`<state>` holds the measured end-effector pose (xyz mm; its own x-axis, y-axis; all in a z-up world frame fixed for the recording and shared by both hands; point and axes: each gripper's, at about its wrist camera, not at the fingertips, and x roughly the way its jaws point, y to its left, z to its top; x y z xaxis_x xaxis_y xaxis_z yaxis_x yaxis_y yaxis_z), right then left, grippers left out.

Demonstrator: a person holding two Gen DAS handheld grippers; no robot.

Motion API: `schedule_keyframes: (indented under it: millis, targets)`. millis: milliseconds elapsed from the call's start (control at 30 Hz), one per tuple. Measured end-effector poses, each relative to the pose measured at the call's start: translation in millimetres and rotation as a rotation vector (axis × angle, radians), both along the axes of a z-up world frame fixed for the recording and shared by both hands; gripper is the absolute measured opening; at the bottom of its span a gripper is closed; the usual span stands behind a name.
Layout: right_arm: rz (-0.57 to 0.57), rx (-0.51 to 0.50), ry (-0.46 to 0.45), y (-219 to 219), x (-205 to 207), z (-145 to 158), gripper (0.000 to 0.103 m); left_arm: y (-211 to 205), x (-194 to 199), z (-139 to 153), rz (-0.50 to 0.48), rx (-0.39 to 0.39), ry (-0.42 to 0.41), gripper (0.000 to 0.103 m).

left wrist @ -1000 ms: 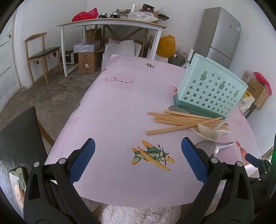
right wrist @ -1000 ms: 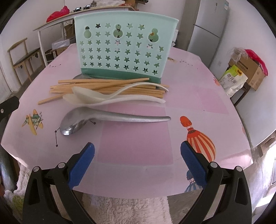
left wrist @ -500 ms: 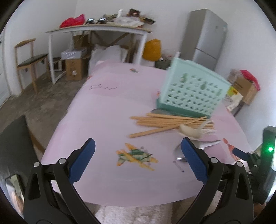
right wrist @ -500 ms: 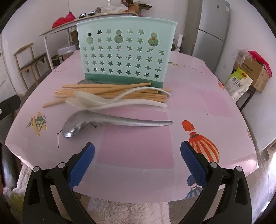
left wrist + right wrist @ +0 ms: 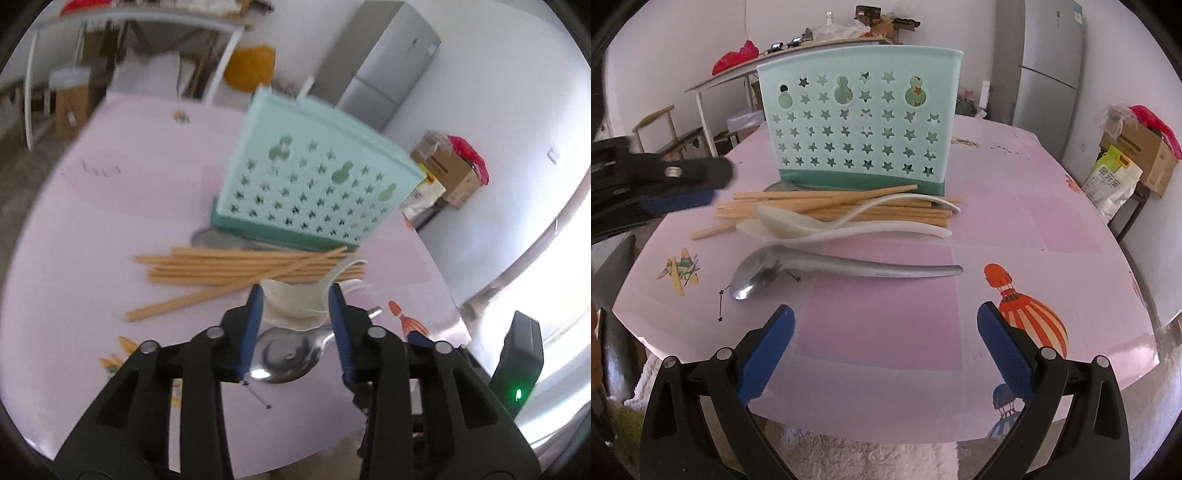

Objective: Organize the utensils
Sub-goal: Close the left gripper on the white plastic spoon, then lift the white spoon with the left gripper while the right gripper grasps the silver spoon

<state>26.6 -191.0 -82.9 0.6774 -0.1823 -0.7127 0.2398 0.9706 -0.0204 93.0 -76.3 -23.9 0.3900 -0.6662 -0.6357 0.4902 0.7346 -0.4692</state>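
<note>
Bright daylight, fisheye warp, motion blur.

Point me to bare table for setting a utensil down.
Free: the table between metal spoon and near edge, and right of the holder past the balloon print. Crowded: chopsticks and white spoons packed against the holder's front.

White spoons (image 5: 827,225) and chopsticks (image 5: 834,206) lie before the mint holder (image 5: 860,122).

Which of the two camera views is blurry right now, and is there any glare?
Left wrist view: motion-smeared, the chopsticks and holder soft; window glare washes out the right edge. Right wrist view: sharp on the metal spoon, only the left tool blurred; both bend straight lines, fisheye style.
</note>
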Motion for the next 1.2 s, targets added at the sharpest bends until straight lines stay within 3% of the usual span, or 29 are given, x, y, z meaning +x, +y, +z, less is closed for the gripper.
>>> schedule_keyframes:
  millis: [200,467,733,1000,1200]
  targets:
    - [-0.010,0.038,0.002,-9.8,-0.2,-4.3,0.097,-16.8,16.7,-24.6,-0.013,0.040,0.163,0.028]
    - [-0.027,0.061,-0.001,-22.2,0.0,-7.7,0.097,-29.9,26.5,-35.0,0.013,0.076,0.245,0.027]
    - [-0.027,0.061,-0.016,-25.5,-3.6,-6.7,0.091,-37.7,25.2,-36.0,0.041,0.129,0.209,0.004]
    - [-0.027,0.016,-0.034,-19.8,-11.6,2.2,0.085,-33.5,15.8,-28.9,0.053,0.091,0.143,0.003]
    - [0.002,-0.038,-0.051,-9.0,-17.5,11.9,0.080,-11.6,1.6,-1.2,0.069,0.029,0.055,0.003]
